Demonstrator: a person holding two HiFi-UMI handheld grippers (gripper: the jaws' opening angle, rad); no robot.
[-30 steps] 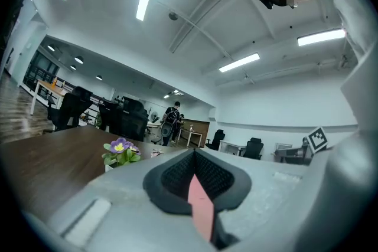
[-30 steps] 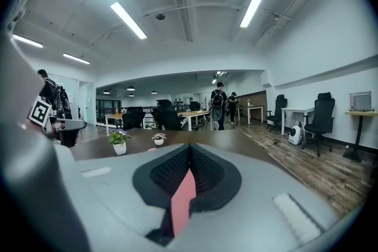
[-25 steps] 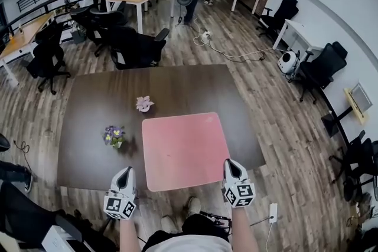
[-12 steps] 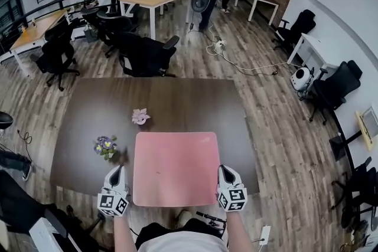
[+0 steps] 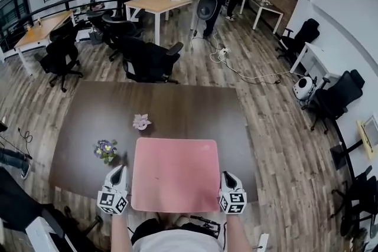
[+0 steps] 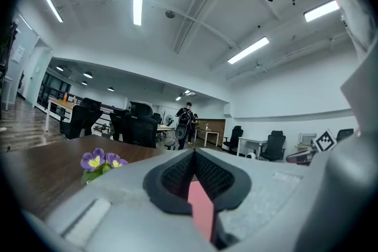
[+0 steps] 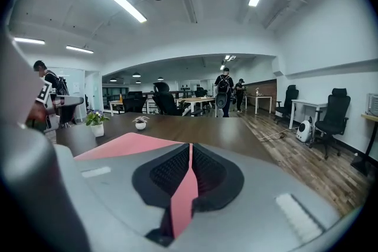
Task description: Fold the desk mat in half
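Head view looks steeply down; both gripper views skim across the shared table (image 5: 177, 106).

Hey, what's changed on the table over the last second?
Almost nothing. The left gripper looks slightly closer to the left edge of the desk mat. It and the right gripper stay shut on the near corners; the mat still lies unfolded on the table, purple flowers and pink flowers unmoved.

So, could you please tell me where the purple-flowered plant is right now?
In the head view, the purple-flowered plant stands on the dark table, left of the pink desk mat, just beyond the left gripper.
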